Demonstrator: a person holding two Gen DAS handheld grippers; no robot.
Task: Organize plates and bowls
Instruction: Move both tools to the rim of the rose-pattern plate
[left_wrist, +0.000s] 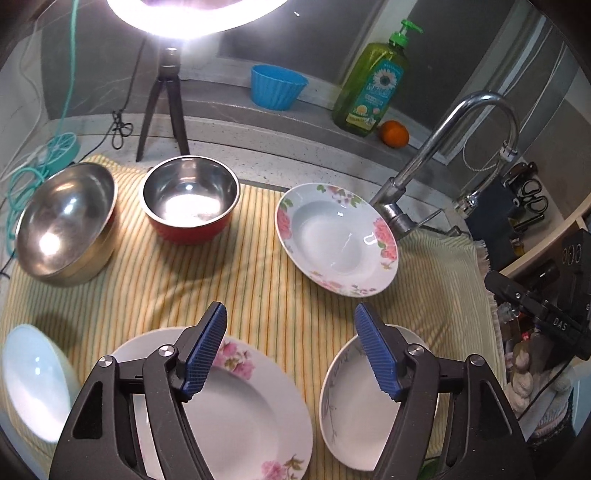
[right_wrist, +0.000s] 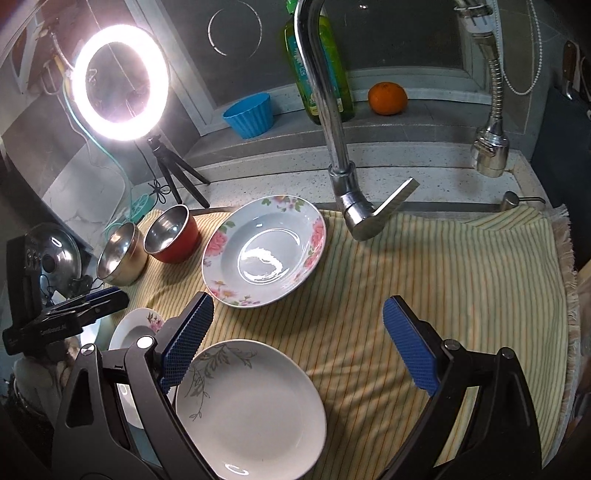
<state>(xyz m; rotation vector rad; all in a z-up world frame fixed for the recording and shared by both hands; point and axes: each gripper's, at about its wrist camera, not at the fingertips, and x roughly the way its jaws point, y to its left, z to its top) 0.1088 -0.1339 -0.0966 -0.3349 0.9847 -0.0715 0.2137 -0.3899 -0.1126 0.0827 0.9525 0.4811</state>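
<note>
On a desk draped with a striped cloth (right_wrist: 443, 280), the left claw (left_wrist: 290, 347) stood open with nothing between its blue pads; a pink-flowered plate (left_wrist: 236, 406) lay beneath it at 7 o'clock and a leaf-patterned plate (left_wrist: 354, 417) at 5 o'clock; the right claw (right_wrist: 297, 339) gaped wide and empty above that leaf-patterned plate; a deep floral plate (left_wrist: 336, 240) sat at 1 o'clock in the left view, beside the tap (left_wrist: 436, 158); a red bowl (left_wrist: 190, 201) at 11 o'clock and a steel bowl (left_wrist: 64, 225) at 10 o'clock stood just beside each other; a white bowl (left_wrist: 33, 380) lay at 8 o'clock.
</note>
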